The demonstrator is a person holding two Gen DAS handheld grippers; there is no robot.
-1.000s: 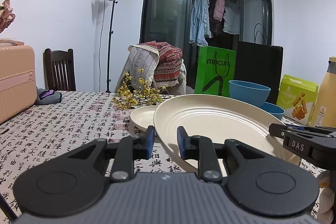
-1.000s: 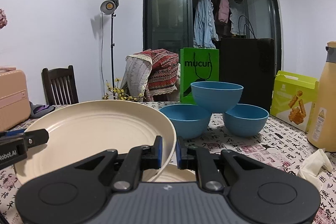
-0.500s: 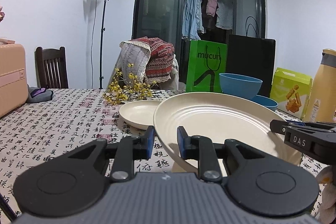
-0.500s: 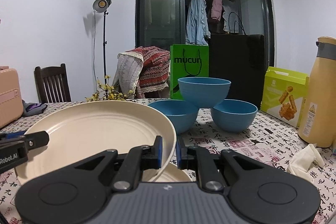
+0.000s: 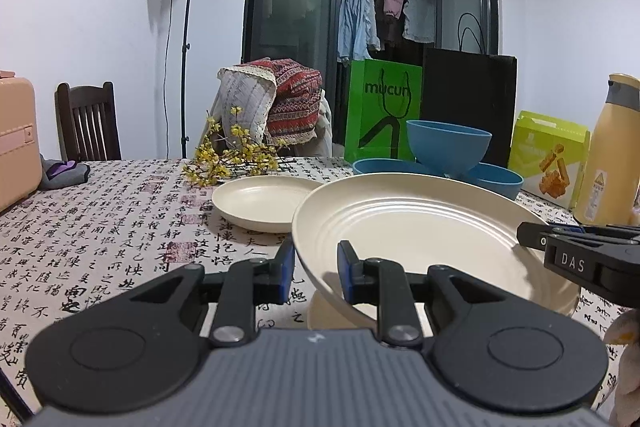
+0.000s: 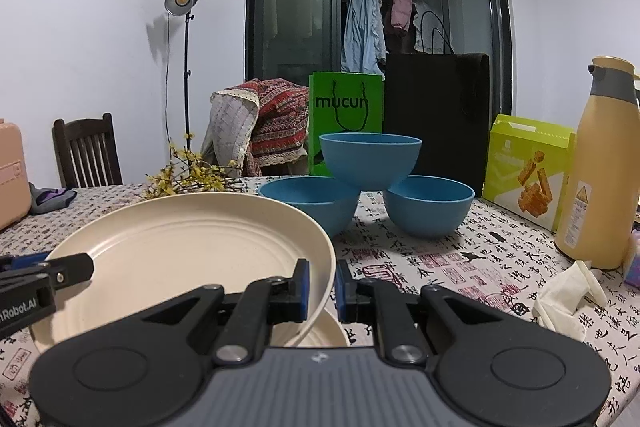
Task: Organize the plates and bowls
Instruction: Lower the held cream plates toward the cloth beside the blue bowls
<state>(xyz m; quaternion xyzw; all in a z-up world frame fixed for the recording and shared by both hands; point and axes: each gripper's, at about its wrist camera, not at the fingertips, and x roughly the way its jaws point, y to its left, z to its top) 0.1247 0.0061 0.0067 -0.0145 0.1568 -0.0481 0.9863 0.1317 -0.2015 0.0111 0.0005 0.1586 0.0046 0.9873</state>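
Basically counter (image 5: 120, 219) with calligraphy-print cloth carries everything; large cream plate (image 5: 408, 227) held above it, tilted, each claw pinching an opposite rim: left claw (image 5: 316, 269) on the near-left edge in its own view, right claw (image 6: 322, 285) on the plate's right edge in its view; another cream plate (image 6: 326, 331) lies on the counter right under the held one, mostly hidden; smaller cream plate (image 5: 260, 203) sits flat further back, near yellow flower sprigs (image 5: 228, 159); three blue bowls (image 6: 370, 159) behind, one perched on the rims of the other two; green bag (image 6: 346, 115), yellow-green box (image 6: 528, 167), tan thermos (image 6: 604, 163) along the back right; crumpled white tissue (image 6: 568, 295) near the thermos.
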